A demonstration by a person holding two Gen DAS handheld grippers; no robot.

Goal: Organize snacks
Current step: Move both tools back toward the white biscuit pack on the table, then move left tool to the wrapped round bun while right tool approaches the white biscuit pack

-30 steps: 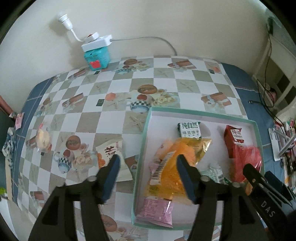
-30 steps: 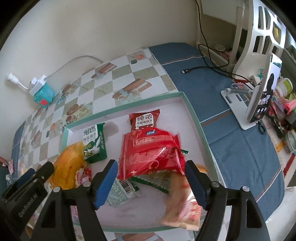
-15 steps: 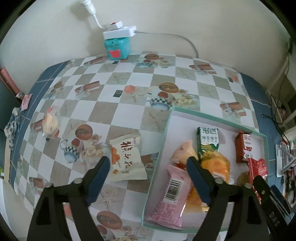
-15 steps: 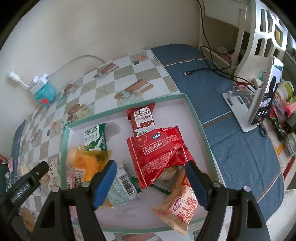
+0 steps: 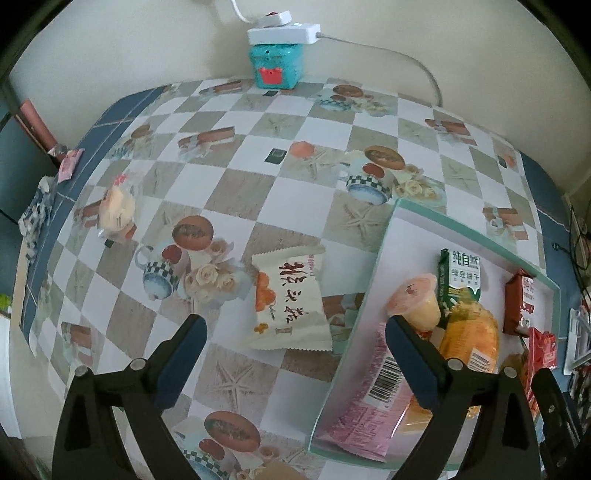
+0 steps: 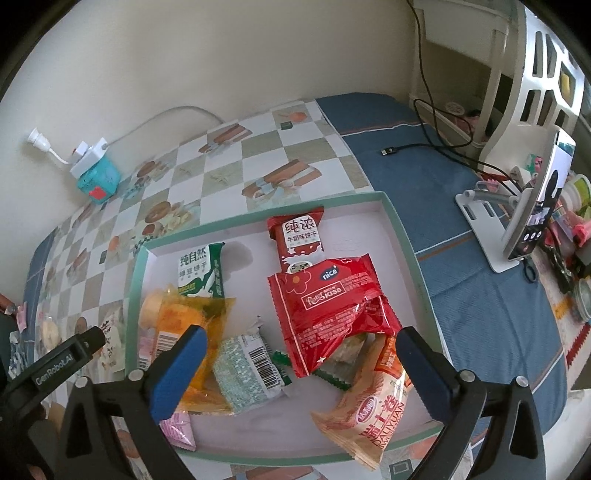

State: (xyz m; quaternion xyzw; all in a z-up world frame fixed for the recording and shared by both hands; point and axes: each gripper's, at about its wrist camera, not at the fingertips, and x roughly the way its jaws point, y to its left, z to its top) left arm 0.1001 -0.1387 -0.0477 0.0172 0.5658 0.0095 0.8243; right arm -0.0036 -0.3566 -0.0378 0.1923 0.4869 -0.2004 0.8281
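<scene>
A checkered cloth is covering the tabletop point(image 5: 236, 192). A teal-rimmed tray point(image 6: 400, 236) is sitting on its right part, a cream snack packet point(image 5: 290, 299) is lying just left of it, a clear-wrapped pastry point(image 5: 117, 212) is resting far left, and a teal box point(image 5: 276, 64) is standing at the far edge.

checked tablecloth point(image 5: 236, 192), printed with cups and cakes. teal box point(image 5: 276, 65) at its far edge by the wall, white power strip point(image 5: 283, 31) resting on top. phone on white stand point(image 6: 532, 210) well right of the cloth, black cable point(image 6: 424, 147) nearby.
</scene>
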